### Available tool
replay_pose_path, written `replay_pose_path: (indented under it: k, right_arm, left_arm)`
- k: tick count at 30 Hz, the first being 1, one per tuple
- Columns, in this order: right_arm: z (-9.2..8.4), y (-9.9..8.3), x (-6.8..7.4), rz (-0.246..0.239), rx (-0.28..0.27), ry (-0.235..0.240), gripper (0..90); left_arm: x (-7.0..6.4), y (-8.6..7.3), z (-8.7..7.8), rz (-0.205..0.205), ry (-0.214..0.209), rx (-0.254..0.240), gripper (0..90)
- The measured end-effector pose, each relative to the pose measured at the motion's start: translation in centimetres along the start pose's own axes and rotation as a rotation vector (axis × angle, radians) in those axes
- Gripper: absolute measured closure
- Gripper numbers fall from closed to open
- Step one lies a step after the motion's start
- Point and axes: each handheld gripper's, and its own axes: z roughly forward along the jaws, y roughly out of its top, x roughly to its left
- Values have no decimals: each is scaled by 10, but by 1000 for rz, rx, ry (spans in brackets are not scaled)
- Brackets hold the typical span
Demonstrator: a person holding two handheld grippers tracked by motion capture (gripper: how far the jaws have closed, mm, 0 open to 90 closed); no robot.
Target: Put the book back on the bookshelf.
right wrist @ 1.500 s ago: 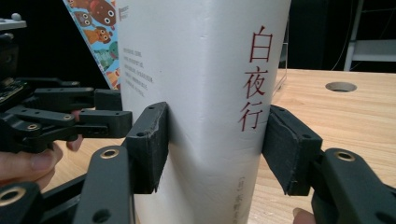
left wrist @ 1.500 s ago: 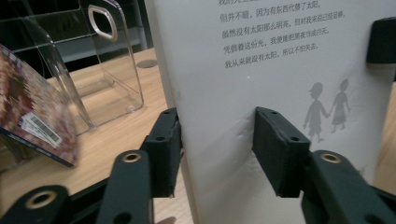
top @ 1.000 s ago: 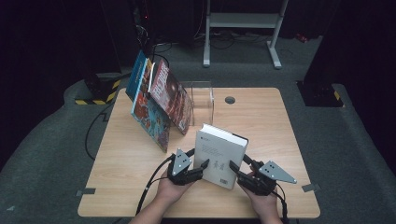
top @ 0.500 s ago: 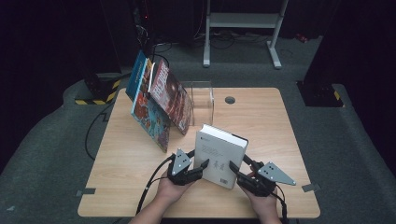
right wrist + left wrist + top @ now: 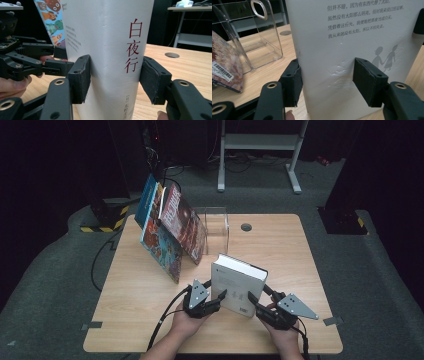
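- Left gripper (image 5: 216, 298): black padded jaws clamp one thick white book (image 5: 239, 282) at its page edge; they have just been closing.
- Right gripper (image 5: 253, 300): jaws clamp the rounded spine.
- Book upright, near counter (image 5: 280, 240) front edge, centre.
- Back-left: three glossy books (image 5: 170, 227) leaning; one clear plastic stand (image 5: 216, 226).

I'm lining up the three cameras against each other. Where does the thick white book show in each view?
High view: the white book stands at the table's near middle, between the left gripper and the right gripper.
Left gripper view: its back cover fills the centre and right.
Right gripper view: its spine with red characters stands at the centre.
Shared landmark: the table's round hole.
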Motion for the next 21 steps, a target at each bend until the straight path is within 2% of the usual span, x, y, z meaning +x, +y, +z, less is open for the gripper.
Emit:
replay_pose_path:
  k: [5, 9, 11, 14, 17, 21]
  right_arm:
    - [-2, 1, 4, -10, -1, 1, 415]
    - [-3, 6, 4, -2, -16, 13, 382]
    - [-1, 9, 4, -14, -12, 14, 354]
    - [2, 11, 3, 9, 7, 33, 318]
    - [5, 10, 3, -1, -1, 50, 339]
    - [9, 10, 4, -4, 5, 70, 346]
  left_arm:
    - [0, 0, -3, -30, -7, 4, 425]
    - [0, 0, -4, -16, -3, 1, 404]
    - [1, -1, -4, -28, -5, 4, 387]
    - [3, -2, -5, -31, -9, 8, 371]
    - [4, -3, -7, -25, -5, 20, 369]
    - [6, -4, -6, -39, -5, 37, 353]
